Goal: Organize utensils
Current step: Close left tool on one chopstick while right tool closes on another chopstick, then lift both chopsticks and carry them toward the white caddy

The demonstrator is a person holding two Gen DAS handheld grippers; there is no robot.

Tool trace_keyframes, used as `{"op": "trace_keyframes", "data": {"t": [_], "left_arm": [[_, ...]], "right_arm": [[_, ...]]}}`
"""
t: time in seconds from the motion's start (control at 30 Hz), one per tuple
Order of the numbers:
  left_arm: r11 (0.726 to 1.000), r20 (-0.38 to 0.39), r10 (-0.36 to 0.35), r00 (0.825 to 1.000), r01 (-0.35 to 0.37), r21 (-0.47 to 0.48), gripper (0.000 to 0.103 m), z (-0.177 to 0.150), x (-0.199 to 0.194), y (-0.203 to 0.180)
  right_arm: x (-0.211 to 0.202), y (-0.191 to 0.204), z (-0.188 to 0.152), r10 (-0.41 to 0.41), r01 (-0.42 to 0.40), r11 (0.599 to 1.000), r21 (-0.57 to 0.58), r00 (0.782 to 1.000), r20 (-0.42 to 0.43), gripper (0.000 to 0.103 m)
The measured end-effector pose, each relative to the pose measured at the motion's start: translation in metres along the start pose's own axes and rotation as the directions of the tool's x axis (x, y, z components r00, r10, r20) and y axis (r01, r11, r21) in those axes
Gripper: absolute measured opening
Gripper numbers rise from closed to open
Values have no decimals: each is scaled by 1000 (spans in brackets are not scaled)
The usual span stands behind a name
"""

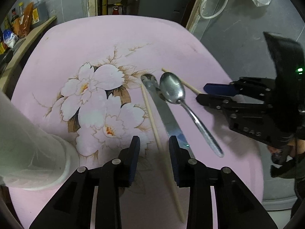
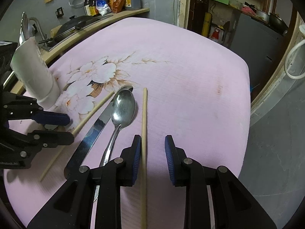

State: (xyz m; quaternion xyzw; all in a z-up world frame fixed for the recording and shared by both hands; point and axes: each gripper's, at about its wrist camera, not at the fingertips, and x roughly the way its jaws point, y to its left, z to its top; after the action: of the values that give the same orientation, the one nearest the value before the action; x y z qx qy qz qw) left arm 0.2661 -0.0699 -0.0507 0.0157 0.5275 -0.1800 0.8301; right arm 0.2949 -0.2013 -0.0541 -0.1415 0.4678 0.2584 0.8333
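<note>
On the pink flowered table lie a steel spoon, a flat steel knife and two wooden chopsticks. One chopstick runs between the jaws of my open left gripper. The other chopstick lies between the jaws of my open right gripper, close to its left finger. The spoon and the knife lie left of it. A white cylindrical holder lies tipped at the left; in the right wrist view it is far left.
A counter with bottles, a pan and a sink borders the table's far left. The table's right edge drops to a grey floor. A doorway with shelves is behind.
</note>
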Motion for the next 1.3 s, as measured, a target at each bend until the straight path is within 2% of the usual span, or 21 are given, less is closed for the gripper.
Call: {"op": "trace_keyframes", "data": {"t": [0.33, 0.4, 0.43, 0.53, 0.67, 0.73, 0.8, 0.9, 0.97, 1.03, 1.07, 1.17, 1.2, 1.23, 1.27, 1.3], "left_arm": [[999, -45, -23, 999, 22, -31, 21, 14, 13, 0], [1000, -46, 1, 999, -2, -21, 6, 13, 14, -2], [1000, -47, 1, 999, -2, -22, 6, 14, 16, -4], [998, -49, -22, 999, 19, -65, 4, 16, 15, 0], [991, 21, -58, 998, 61, -121, 2, 9, 4, 9], [989, 79, -72, 994, 81, -120, 2, 0, -10, 10], [988, 155, -74, 985, 93, -120, 2, -9, -25, 10], [987, 288, -76, 954, 113, -114, 2, -25, -51, 4], [990, 390, -54, 919, 101, -101, 2, -35, -71, 1], [992, 464, -34, 885, 87, -92, 2, -42, -87, -1], [993, 507, -14, 862, 73, -95, 2, -45, -98, -2], [992, 586, 42, 809, 36, -122, 2, -46, -120, -6], [992, 604, 55, 795, 28, -126, 2, -46, -126, -6], [991, 626, 68, 777, 18, -130, 2, -50, -134, -4], [991, 655, 85, 751, 4, -133, 2, -52, -144, -2], [991, 671, 95, 736, -6, -133, 2, -53, -153, 0]], "right_arm": [[7, 2, 12, -3, 2, 1000, -15, 998, -60, 24], [8, 5, 12, 9, -11, 1000, -29, 998, -57, 19], [8, 6, 13, 32, -33, 999, -20, 997, -63, 8], [9, 10, 15, 17, -19, 1000, -25, 997, -79, 5], [1, 2, 11, 63, -60, 996, 60, 997, -48, 3], [-8, -2, 2, 81, -82, 991, 104, 997, 6, 3], [-23, -1, -10, 91, -105, 983, 148, 991, 94, 3], [-52, 10, -27, 48, -95, 980, 176, 966, 255, 3], [-69, 20, -36, 22, -93, 978, 184, 935, 353, 3], [-86, 32, -43, -9, -82, 979, 188, 897, 442, 3], [-92, 38, -45, -25, -72, 980, 184, 880, 475, 3], [-113, 57, -49, -45, -59, 986, 153, 802, 595, 3], [-119, 66, -48, -64, -32, 989, 141, 779, 624, 3], [-122, 71, -45, -71, -18, 991, 131, 765, 640, 3], [-127, 77, -43, -69, -11, 993, 114, 740, 669, 3], [-131, 80, -41, -67, -8, 994, 106, 723, 688, 3]]}}
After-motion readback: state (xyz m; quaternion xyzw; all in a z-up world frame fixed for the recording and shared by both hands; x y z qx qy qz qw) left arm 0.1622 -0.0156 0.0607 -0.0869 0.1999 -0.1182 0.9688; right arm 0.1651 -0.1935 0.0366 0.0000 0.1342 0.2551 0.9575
